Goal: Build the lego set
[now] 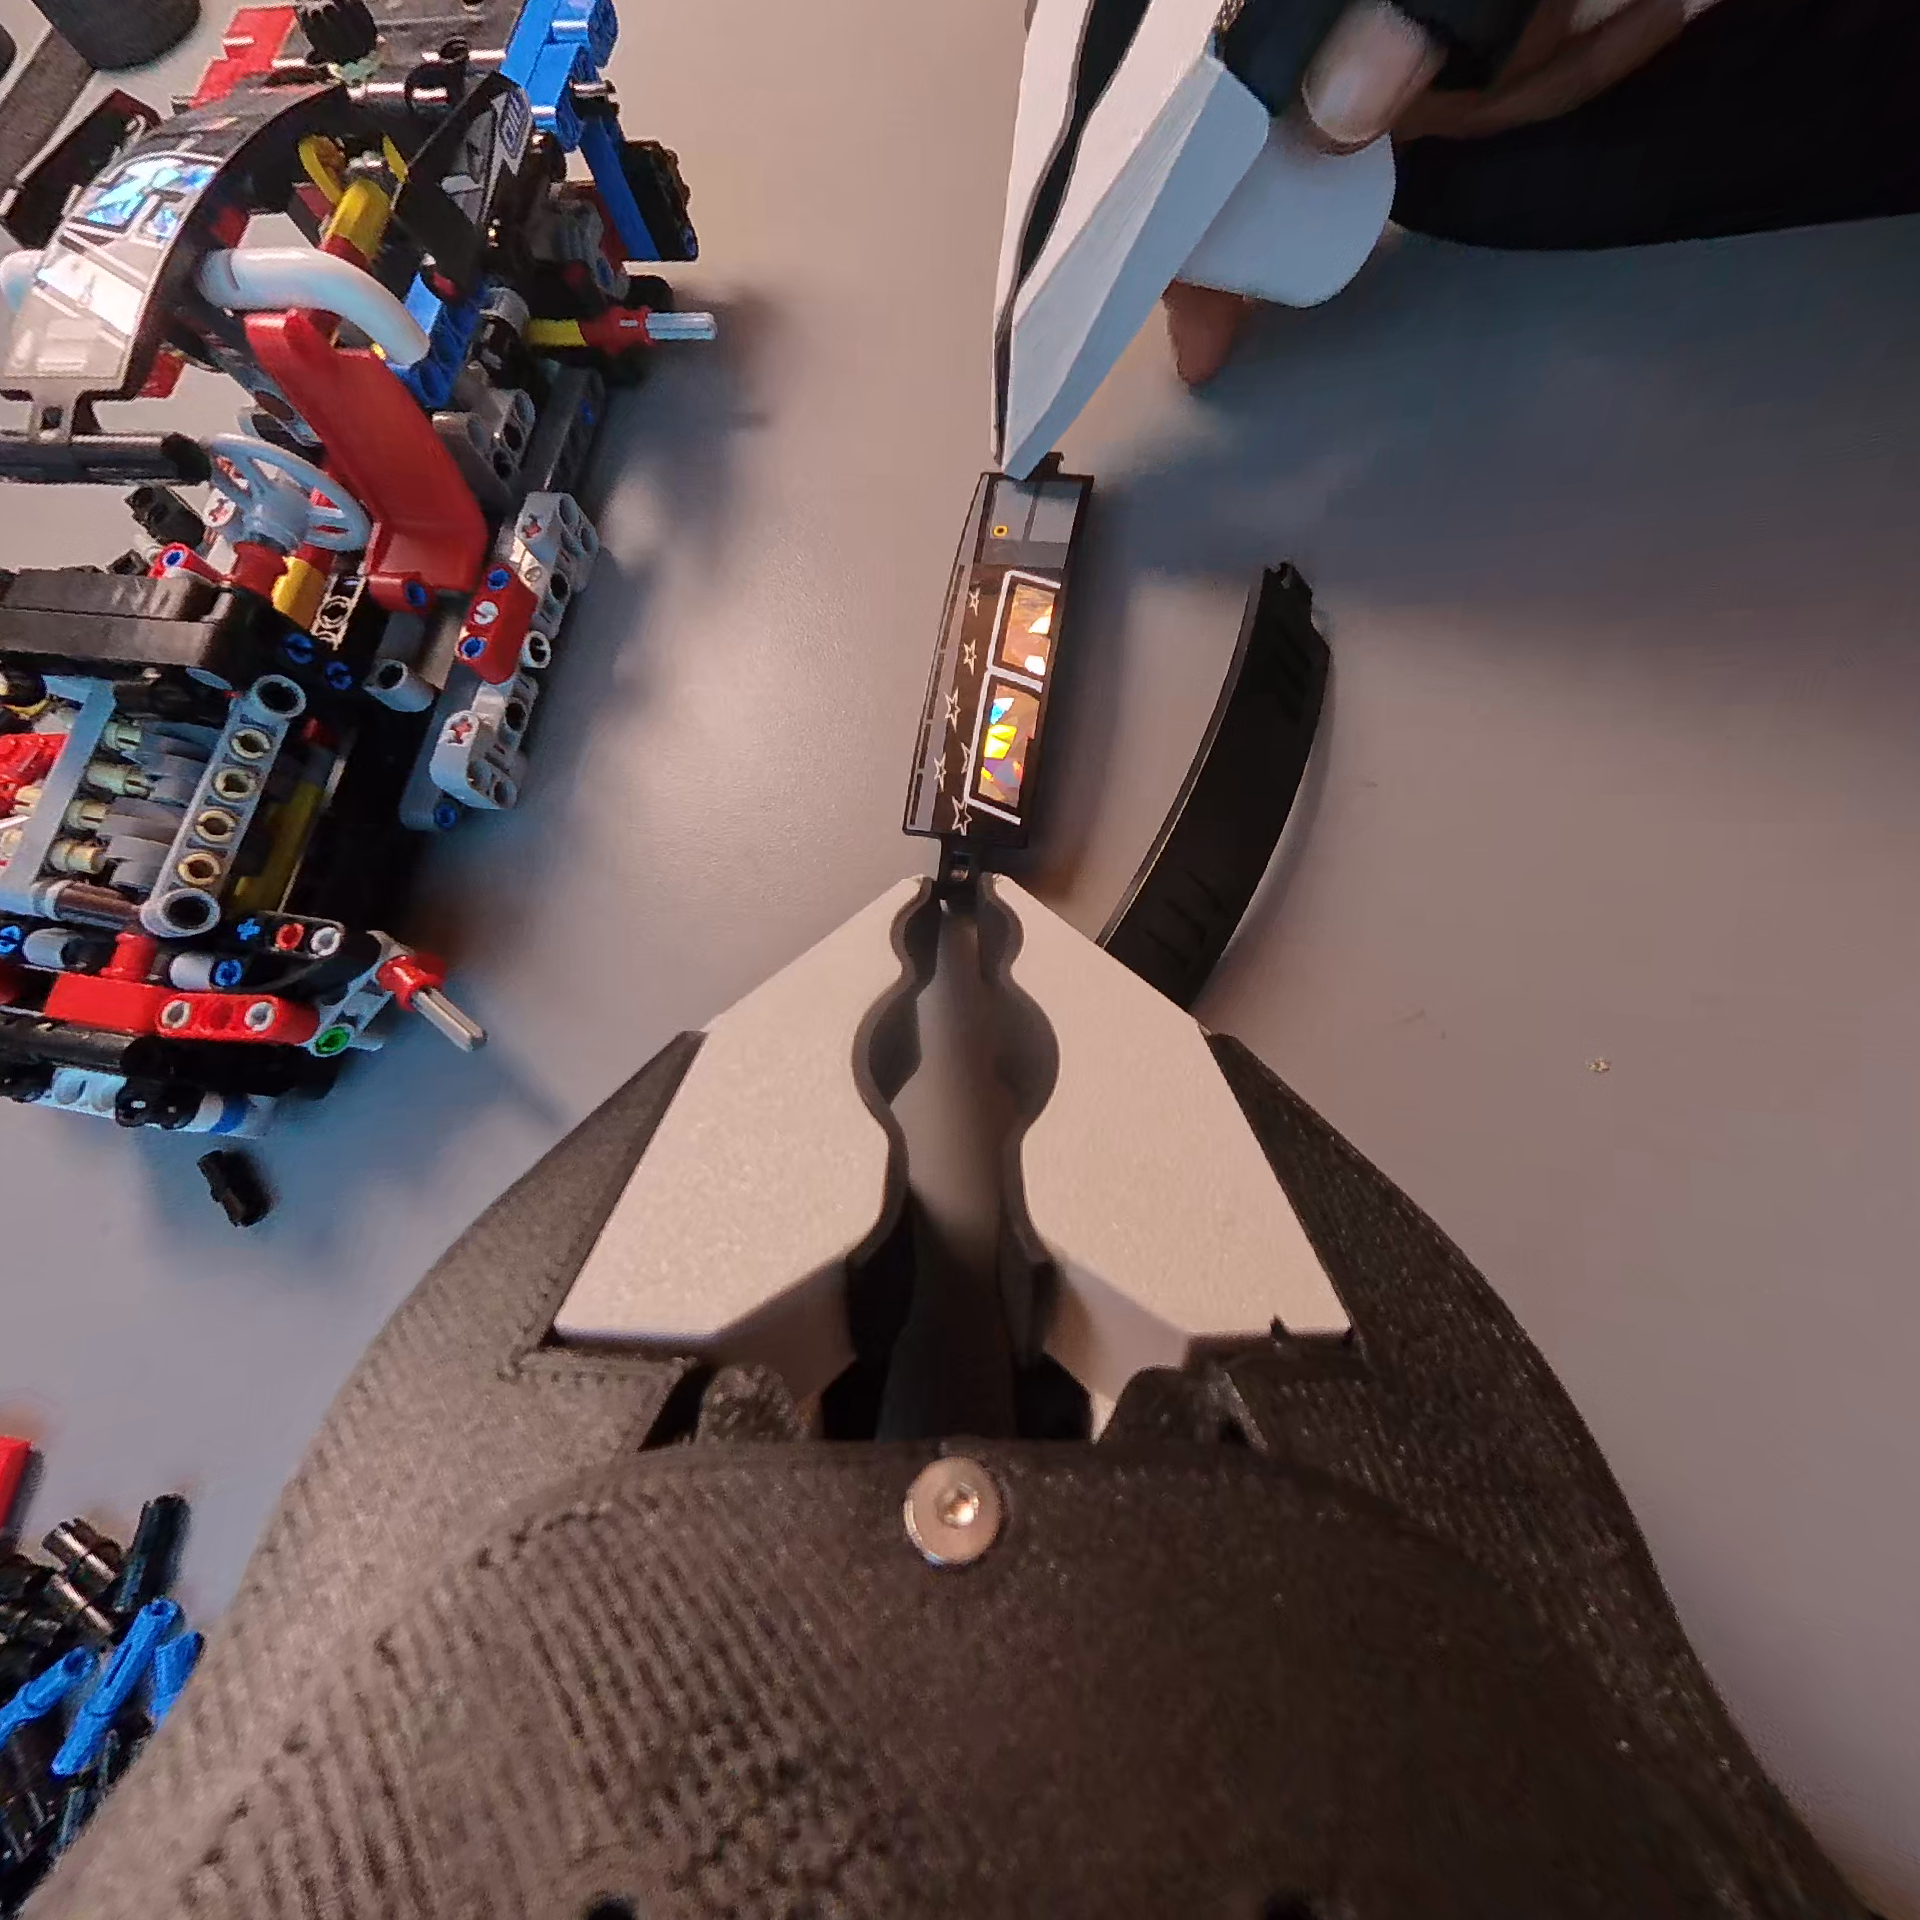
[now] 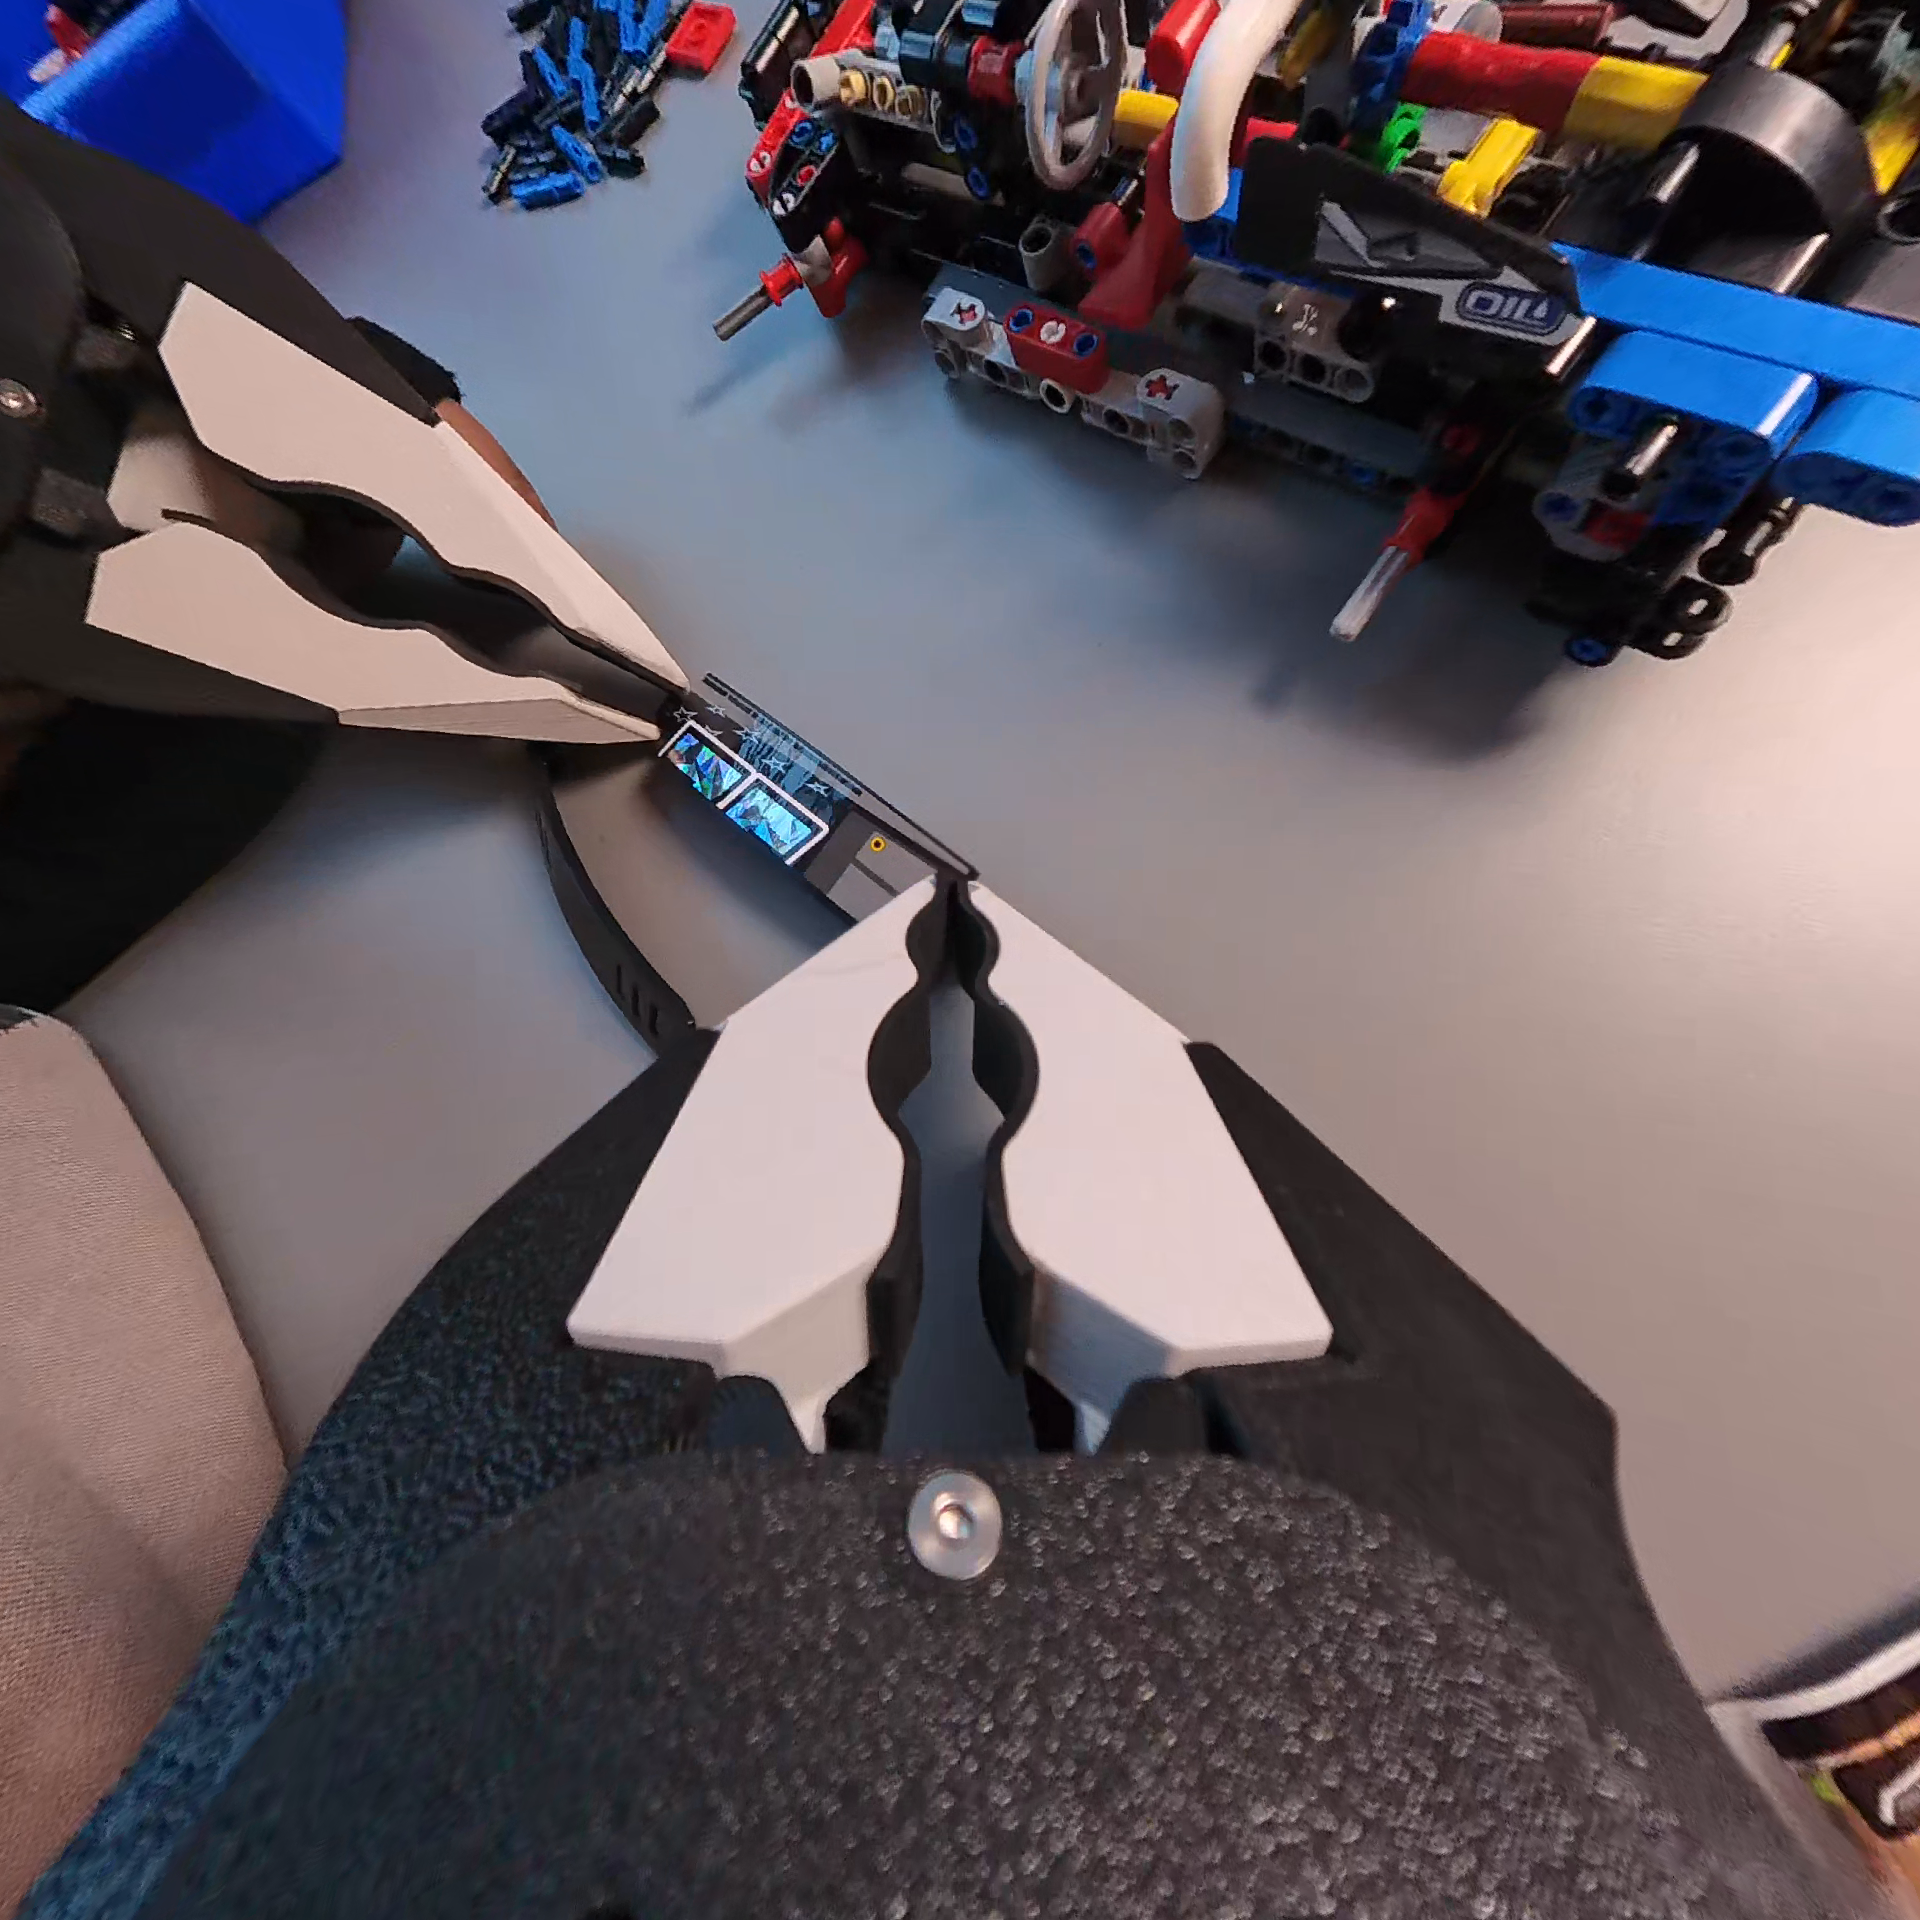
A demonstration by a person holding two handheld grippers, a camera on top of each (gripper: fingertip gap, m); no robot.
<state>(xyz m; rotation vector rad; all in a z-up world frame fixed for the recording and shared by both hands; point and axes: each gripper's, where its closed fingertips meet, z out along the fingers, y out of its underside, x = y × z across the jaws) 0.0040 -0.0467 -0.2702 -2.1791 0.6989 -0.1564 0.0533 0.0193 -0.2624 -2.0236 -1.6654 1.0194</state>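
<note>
I have the black panel (image 1: 982, 665), the one with the shiny stickers, held at both ends, lifted just above the grey table (image 1: 1558, 935). My left gripper (image 1: 961, 883) is clenched on a small tab at the panel's near end, its tips closed right down on it. My right gripper (image 2: 951, 883) is pinched on the far end, seen from the left camera, where its white fingertip (image 1: 1023, 447) meets the panel's top edge. In the right camera its tips sit closed on the panel's plain grey end.

The panel's long axis runs straight away from my left gripper, in line with its fingers, so the two grippers face each other along the piece. Neither is nearer; each owns one end.

The part-built car (image 1: 260, 520) lies to the left of the panel in the left view, well apart from it, and far and right in the right view. I judge the coming move to be a sideways carry toward that car, keeping the panel level between both grips.

A curved black piece (image 1: 1216, 790) lies on the table just right of the panel, partly under it as the right camera shows. Loose blue and black pins (image 2: 571, 104) sit far left.
</note>
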